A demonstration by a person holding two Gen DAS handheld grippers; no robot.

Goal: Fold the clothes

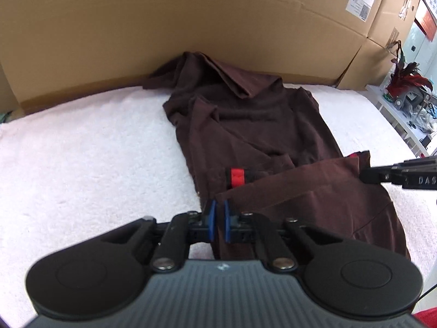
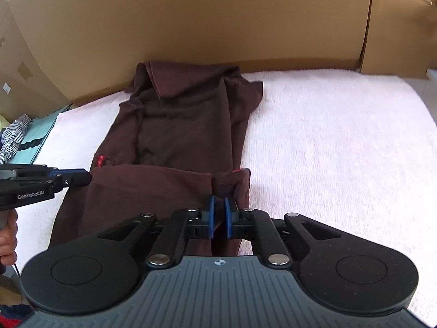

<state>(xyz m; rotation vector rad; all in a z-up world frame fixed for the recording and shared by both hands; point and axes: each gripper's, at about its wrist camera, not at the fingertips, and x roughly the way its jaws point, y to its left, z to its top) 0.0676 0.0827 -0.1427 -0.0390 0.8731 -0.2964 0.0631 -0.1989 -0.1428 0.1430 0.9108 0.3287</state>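
Behind, cardboard wall [image 1: 136, 27] against garment [image 1: 245, 114].

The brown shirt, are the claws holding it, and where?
Yes. The left claw pinches the brown shirt at the near left corner of its folded-over bottom flap, and the right claw pinches the flap's near right corner.

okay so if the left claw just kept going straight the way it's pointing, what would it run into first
The left claw is already shut on the near edge of the brown garment, so it would push further into that cloth, probably the red patch first, though depth is hard to judge.
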